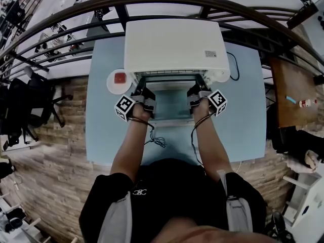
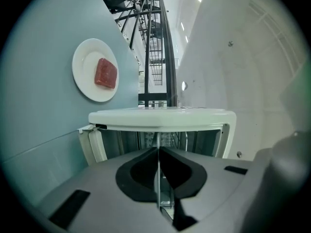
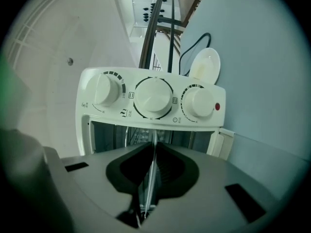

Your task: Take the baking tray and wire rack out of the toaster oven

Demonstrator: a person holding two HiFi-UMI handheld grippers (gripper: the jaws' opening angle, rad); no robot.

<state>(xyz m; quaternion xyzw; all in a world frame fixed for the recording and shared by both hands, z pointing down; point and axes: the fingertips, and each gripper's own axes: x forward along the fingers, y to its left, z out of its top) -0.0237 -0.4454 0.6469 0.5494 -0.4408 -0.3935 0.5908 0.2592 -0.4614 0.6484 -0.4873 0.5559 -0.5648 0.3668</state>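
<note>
A white toaster oven [image 1: 174, 44] stands at the back of the blue table, its door [image 1: 172, 121] folded down toward me. A grey baking tray [image 1: 172, 105] lies in the opening. My left gripper [image 1: 147, 96] holds its left side and my right gripper [image 1: 195, 94] holds its right side. In the left gripper view, the left gripper [image 2: 158, 152] is shut on the tray's thin metal edge [image 2: 158, 181]. The right gripper [image 3: 153, 149] likewise pinches a thin metal edge [image 3: 150, 176] below the oven's three knobs [image 3: 153, 97]. Rack wires show dimly inside the oven.
A white plate with a red block [image 1: 119, 81] sits left of the oven, and a bare white plate [image 1: 221, 76] sits on its right. A black cable [image 1: 234, 65] runs behind the oven. A dark railing [image 1: 61, 44] curves past the table's far edge.
</note>
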